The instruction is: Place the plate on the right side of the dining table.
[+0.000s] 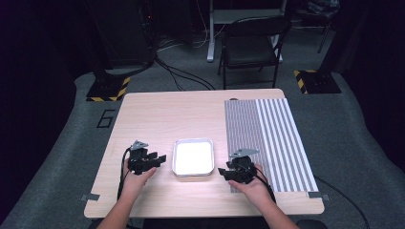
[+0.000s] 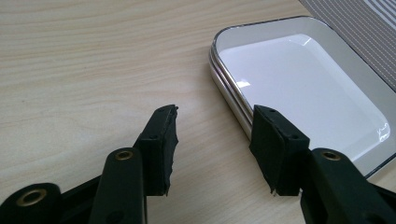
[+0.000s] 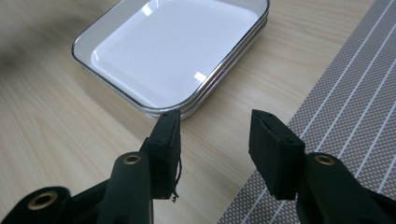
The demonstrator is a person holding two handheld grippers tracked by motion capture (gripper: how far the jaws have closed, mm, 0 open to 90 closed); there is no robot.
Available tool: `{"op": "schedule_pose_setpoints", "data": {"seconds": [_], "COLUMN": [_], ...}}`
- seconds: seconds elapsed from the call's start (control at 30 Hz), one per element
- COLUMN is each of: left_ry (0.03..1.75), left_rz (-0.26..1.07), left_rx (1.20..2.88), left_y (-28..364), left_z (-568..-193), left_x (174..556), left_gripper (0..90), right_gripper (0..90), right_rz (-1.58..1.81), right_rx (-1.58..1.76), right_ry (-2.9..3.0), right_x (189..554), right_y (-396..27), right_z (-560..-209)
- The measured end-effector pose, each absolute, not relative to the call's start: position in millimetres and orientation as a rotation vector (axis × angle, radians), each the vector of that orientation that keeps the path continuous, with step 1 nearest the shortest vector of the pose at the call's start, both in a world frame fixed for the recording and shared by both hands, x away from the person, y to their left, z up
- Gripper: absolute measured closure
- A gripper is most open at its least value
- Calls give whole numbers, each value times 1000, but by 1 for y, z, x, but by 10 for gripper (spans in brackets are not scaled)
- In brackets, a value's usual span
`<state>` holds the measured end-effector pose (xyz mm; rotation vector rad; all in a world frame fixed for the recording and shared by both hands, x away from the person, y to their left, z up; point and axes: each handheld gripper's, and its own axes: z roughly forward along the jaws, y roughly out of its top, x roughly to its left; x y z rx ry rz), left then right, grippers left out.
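Observation:
A white rectangular tray with a silvery rim sits in the middle of the wooden table; it looks like stacked trays, and nothing lies in it. My left gripper rests just left of the tray, jaws apart with only bare wood between them. My right gripper is just right of the tray, at the edge of the striped mat, jaws apart and nothing between them.
A grey striped placemat covers the right part of the table. Beyond the far edge stand a black chair and stand bases with yellow-black tape. Cables run over the carpeted floor.

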<state>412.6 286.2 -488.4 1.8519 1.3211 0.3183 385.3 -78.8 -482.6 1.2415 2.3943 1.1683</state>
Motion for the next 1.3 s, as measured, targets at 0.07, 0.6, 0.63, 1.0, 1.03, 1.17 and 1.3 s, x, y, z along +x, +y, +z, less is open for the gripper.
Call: {"op": "schedule_pose_setpoints", "data": {"seconds": [0.07,0.6,0.63,1.0,1.03,1.17,1.3], "left_ry": [1321,1353,1356,1370,1374,1377,1371], "left_rz": [312,198,185,96,84,69,27], "left_rx": [1852,1774,1772,1741,1734,1723,1715], "left_y": [284,281,281,279,280,280,280], "left_z": [-488,-490,-491,-495,-496,-497,-498], "left_x": [412,415,415,419,420,422,423], "left_gripper": [522,608,617,692,701,724,739], "right_gripper": [549,625,630,695,698,709,717], "right_rz": [1181,1274,1278,1331,1335,1355,1372], "right_rx": [1261,1449,1464,1617,1629,1662,1701], "right_ry": [2376,2335,2333,2301,2296,2288,2290], "right_x": [386,402,402,414,415,419,422], "right_y": [-77,-73,-73,-68,-67,-66,-65], "right_z": [-481,-472,-472,-475,-476,-479,-482]}}
